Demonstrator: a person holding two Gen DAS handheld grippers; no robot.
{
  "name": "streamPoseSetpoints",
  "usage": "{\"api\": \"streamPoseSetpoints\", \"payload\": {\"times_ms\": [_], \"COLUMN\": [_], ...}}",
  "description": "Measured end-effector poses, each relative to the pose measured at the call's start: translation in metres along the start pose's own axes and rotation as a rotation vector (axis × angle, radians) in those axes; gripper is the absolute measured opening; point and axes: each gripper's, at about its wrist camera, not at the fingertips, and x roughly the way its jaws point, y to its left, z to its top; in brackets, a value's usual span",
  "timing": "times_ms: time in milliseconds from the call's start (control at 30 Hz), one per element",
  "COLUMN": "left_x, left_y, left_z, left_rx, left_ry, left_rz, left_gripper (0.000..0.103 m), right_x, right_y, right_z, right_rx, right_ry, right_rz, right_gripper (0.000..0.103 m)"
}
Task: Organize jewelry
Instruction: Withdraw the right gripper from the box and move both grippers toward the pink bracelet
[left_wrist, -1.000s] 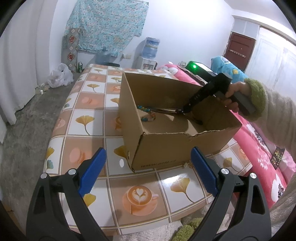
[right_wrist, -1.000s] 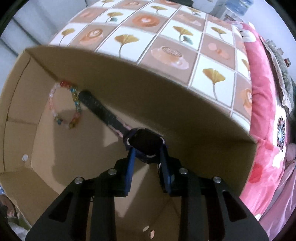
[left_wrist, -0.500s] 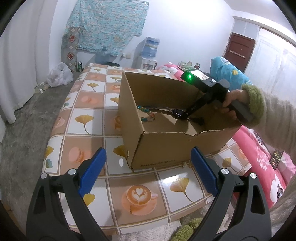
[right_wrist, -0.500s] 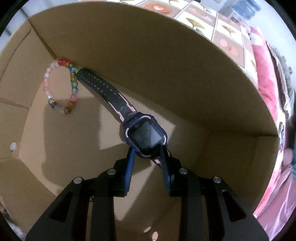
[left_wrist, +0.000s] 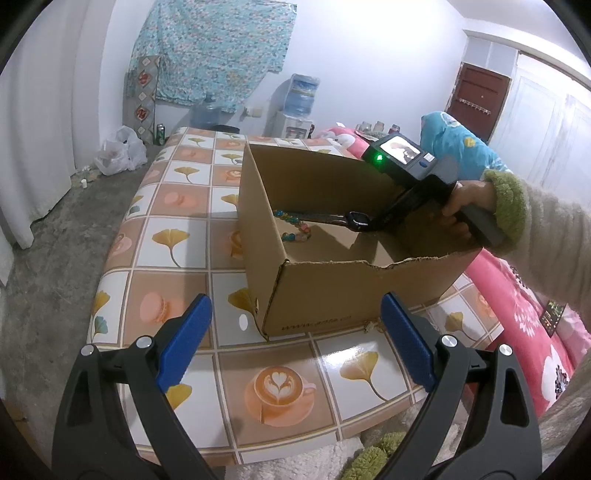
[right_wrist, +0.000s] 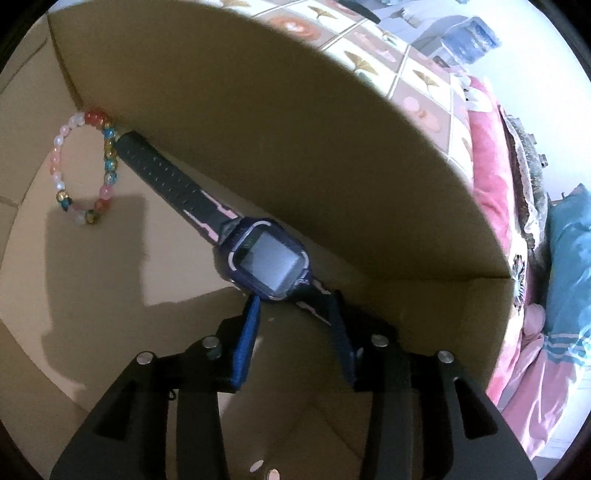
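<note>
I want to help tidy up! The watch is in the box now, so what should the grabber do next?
Probably lift the right gripper straight up out of the cardboard box. Its jaws are opening, and the watch already lies inside beside the bead bracelet.

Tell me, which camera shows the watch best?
The right wrist view: the watch lies close, its screen and strap clear, beside the bead bracelet. The left wrist view shows it small and distant inside the cardboard box.

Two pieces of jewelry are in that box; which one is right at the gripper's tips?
The watch, with its dark strap and square screen. The bead bracelet lies farther off, at the strap's far end.
</note>
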Motion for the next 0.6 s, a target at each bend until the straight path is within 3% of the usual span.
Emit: {"api": "streamPoseSetpoints", "payload": {"times_ms": [167, 300, 400, 600], "left_x": [-0.002, -0.003, -0.005, -0.006], "left_y": [-0.002, -0.003, -0.004, -0.010], "left_z": [0.000, 0.000, -0.002, -0.013], "left_rx": [0.005, 0.014, 0.028, 0.073], "left_ry": [-0.001, -0.004, -0.005, 0.017], "left_rz": [0.003, 0.012, 0.028, 0.070], "left_gripper": [0.089, 0.089, 0.089, 0.089], "right_x": [-0.027, -0.068, -0.108, -0.172], "right_y": [-0.011, -0.030, -0.040, -0.039], "right_z": [-0.004, -0.018, -0.041, -0.120], "right_rx": [0.055, 0.119, 0.177, 0.238], "right_ry": [-0.074, -0.209, -0.343, -0.559], "right_rz": [0.065, 0.153, 0.223, 0.384], "right_gripper": [0.044, 0.047, 0.047, 0.049]}}
